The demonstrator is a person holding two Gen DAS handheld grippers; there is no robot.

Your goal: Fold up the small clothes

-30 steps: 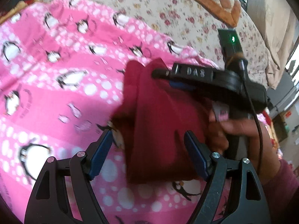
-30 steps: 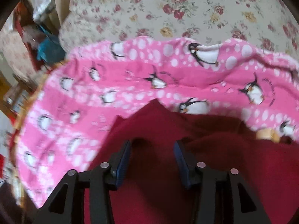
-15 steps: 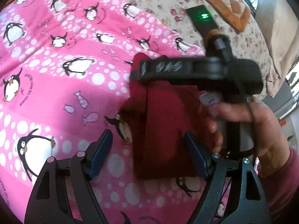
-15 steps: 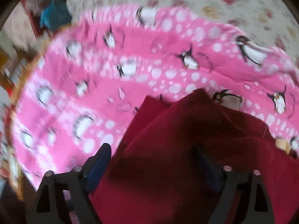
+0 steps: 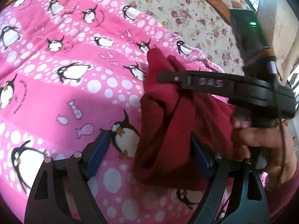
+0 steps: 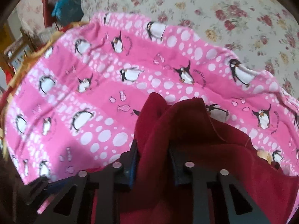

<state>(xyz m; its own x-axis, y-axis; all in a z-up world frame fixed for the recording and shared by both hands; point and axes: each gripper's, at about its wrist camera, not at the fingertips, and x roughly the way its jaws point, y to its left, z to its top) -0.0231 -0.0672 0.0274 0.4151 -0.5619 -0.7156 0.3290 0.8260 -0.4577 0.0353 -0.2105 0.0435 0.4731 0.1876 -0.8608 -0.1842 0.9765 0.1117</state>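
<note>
Above penguin blanket (image 5: 78, 93), my right claw (image 6: 153, 160) pinches bunched red garment (image 6: 186, 130); left claw (image 5: 147, 153) wide, idle. I fear layers slipping, fold collapsing.

Garment (image 5: 168, 115) lies on the blanket (image 5: 74, 93), toward its right edge; the blanket lies on the bedspread (image 5: 186, 9), which extends behind it; left tongs (image 5: 147, 153) straddle the garment's near edge.
</note>
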